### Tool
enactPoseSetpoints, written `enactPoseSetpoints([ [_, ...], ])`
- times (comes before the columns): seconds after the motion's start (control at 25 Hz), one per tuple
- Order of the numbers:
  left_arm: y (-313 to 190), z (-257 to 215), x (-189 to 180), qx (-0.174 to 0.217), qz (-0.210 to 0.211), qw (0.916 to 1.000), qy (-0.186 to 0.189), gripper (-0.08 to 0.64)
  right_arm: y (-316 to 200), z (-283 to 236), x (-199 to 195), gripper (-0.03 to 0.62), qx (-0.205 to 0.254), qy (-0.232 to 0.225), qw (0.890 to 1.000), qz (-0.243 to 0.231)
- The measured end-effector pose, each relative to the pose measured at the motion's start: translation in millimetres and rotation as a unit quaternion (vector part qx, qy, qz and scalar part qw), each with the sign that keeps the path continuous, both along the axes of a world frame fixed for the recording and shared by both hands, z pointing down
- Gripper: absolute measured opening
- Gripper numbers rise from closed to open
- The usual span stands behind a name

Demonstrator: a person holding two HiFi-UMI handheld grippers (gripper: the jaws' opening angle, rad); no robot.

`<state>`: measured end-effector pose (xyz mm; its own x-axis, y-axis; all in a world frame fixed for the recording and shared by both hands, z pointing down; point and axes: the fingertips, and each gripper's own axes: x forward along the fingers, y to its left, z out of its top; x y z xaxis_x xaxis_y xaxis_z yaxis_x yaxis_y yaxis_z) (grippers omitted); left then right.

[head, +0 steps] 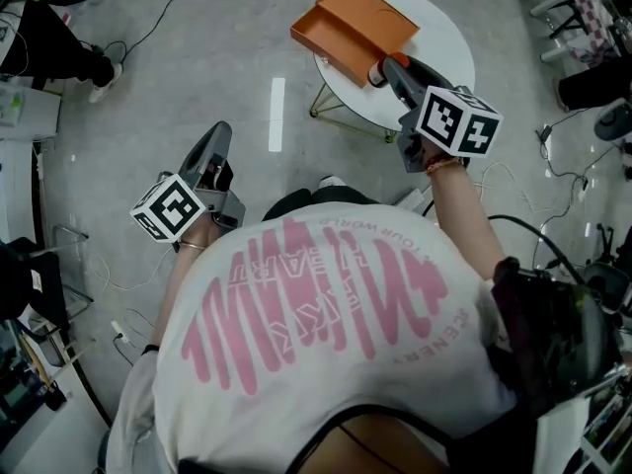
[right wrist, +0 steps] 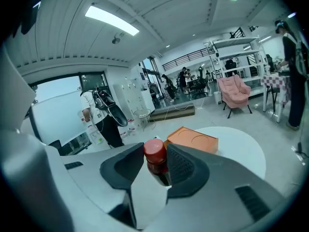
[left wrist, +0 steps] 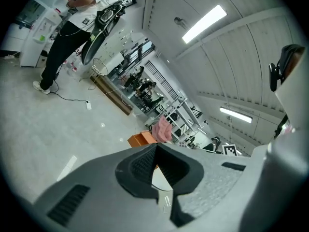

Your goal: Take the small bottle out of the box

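A small dark bottle with a red cap (right wrist: 155,151) stands upright between my right gripper's (right wrist: 157,164) pads, which press on its sides. In the head view that gripper (head: 387,71) holds the bottle (head: 376,70) over the round white table (head: 446,38), right at the near edge of the open orange box (head: 346,23). In the right gripper view the box (right wrist: 193,139) lies just beyond the bottle. My left gripper (head: 215,144) hangs over the floor at the left, away from the table, its jaws together with nothing in them. Its own view shows the tips (left wrist: 157,148) meeting, with the box (left wrist: 141,139) far off.
The table (right wrist: 244,151) stands on thin metal legs on a grey floor (head: 197,57). Cables trail across the floor (head: 553,171) at the right. A pink armchair (right wrist: 234,92) stands beyond the table. A person (left wrist: 72,28) stands at a distance; shelving and equipment line the room's edges.
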<state>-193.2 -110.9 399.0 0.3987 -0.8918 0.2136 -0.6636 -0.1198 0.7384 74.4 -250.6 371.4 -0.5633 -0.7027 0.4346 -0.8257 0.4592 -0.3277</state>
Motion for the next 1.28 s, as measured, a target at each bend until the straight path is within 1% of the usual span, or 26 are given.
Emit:
enactPoseSetpoints([
  [0.16, 7.0, -2.1, 16.2, 0.007, 0.031, 0.9995, 0.004, 0.008, 34.4, -12.0, 13.6, 0.150, 0.009, -0.005, 1.000, 0.020],
  [0.36, 11.9, 2.1, 51.3, 0.010, 0.065, 0.9978, 0.009, 0.008, 68.6, -20.1, 40.8, 0.150, 0.028, -0.013, 0.999, 0.039],
  [0.48, 18.8, -1.1, 74.4, 0.012, 0.085, 0.9962, 0.010, 0.008, 84.7, -25.4, 54.0, 0.150, 0.035, -0.013, 0.999, 0.039],
  [0.56, 25.2, -1.0, 82.0, 0.011, 0.093, 0.9956, 0.005, 0.008, 94.4, -28.9, 58.8, 0.150, 0.039, -0.014, 0.998, 0.037],
  [0.84, 44.3, -9.4, 91.3, 0.017, 0.091, 0.9956, -0.008, 0.008, 121.9, -42.8, 81.7, 0.150, 0.055, -0.026, 0.997, 0.043],
  [1.0, 50.3, -18.5, 110.7, 0.024, 0.087, 0.9958, -0.013, 0.008, 131.3, -51.2, 106.0, 0.150, 0.062, -0.031, 0.997, 0.039],
  [1.28, 78.2, -21.3, 146.2, 0.021, 0.074, 0.9970, -0.007, 0.008, 152.0, -55.7, 139.5, 0.152, 0.065, -0.030, 0.997, 0.024],
])
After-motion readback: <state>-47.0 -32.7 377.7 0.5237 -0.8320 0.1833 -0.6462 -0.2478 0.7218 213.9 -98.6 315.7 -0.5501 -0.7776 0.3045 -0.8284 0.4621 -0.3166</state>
